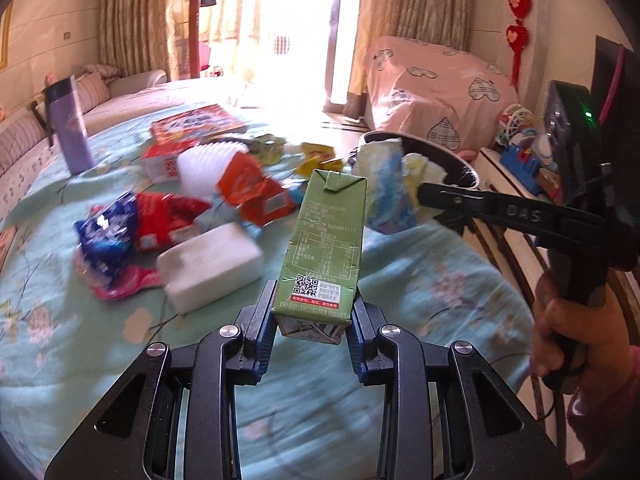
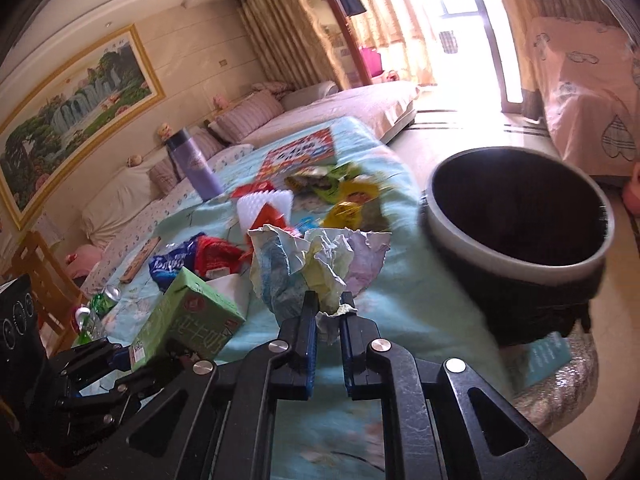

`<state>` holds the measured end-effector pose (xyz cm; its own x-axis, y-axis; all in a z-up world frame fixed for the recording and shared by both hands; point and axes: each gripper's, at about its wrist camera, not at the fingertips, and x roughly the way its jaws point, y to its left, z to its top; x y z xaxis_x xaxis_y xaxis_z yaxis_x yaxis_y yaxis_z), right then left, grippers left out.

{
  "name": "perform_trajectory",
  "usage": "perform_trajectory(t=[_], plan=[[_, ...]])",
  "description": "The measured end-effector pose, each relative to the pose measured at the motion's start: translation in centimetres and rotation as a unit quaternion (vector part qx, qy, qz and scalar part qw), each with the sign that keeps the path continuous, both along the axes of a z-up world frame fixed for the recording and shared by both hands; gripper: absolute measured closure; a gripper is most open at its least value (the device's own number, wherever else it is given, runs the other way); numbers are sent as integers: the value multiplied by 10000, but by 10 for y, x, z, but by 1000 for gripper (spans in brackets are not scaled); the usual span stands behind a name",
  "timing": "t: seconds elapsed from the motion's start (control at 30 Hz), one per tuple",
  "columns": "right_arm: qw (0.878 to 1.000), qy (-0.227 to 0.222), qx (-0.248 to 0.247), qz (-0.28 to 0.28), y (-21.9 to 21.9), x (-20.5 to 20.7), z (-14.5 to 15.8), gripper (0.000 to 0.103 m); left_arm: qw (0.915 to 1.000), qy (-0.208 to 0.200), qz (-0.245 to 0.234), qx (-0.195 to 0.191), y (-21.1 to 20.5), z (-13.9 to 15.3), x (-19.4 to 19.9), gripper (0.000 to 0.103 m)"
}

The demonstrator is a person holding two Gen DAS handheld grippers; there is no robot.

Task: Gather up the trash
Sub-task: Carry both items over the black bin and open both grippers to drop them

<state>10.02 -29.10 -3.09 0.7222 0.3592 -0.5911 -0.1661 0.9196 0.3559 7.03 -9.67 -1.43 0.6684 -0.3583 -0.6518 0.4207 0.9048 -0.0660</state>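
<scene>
My left gripper [image 1: 314,314] is shut on a green drink carton [image 1: 326,240] and holds it upright above the table; the carton also shows in the right wrist view [image 2: 188,316]. My right gripper [image 2: 329,306] is shut on a crumpled wad of paper [image 2: 316,264], lifted above the table; the wad shows in the left wrist view [image 1: 390,188] just in front of the dark trash bin [image 1: 448,160]. The bin [image 2: 516,224] stands off the table's right edge, its mouth open. More trash lies on the table: a white foam block [image 1: 210,266], red and blue wrappers [image 1: 132,228], and yellow and green packets [image 2: 344,192].
The table wears a light-blue flowered cloth [image 1: 420,280]. A purple bottle [image 1: 68,128] stands at the far left, with a red picture book [image 1: 200,124] behind the trash. Green cans [image 2: 100,304] sit at the table's left edge. A sofa and a pink-covered piece of furniture stand beyond.
</scene>
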Motion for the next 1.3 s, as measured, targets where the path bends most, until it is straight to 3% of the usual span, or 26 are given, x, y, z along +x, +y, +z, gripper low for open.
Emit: perform_trajectory(t=[0.43, 0.93, 1.3], plan=[[9960, -128, 37, -887, -87, -9, 12, 93, 9994, 50, -332, -8, -72, 13, 34, 73], [9935, -243, -95, -1107, -124, 17, 25, 98, 9986, 109, -516, 30, -138, 29, 86, 73], [9925, -62, -318, -1177, -137, 49, 12, 97, 9977, 347, -567, 163, -172, 17, 123, 73]])
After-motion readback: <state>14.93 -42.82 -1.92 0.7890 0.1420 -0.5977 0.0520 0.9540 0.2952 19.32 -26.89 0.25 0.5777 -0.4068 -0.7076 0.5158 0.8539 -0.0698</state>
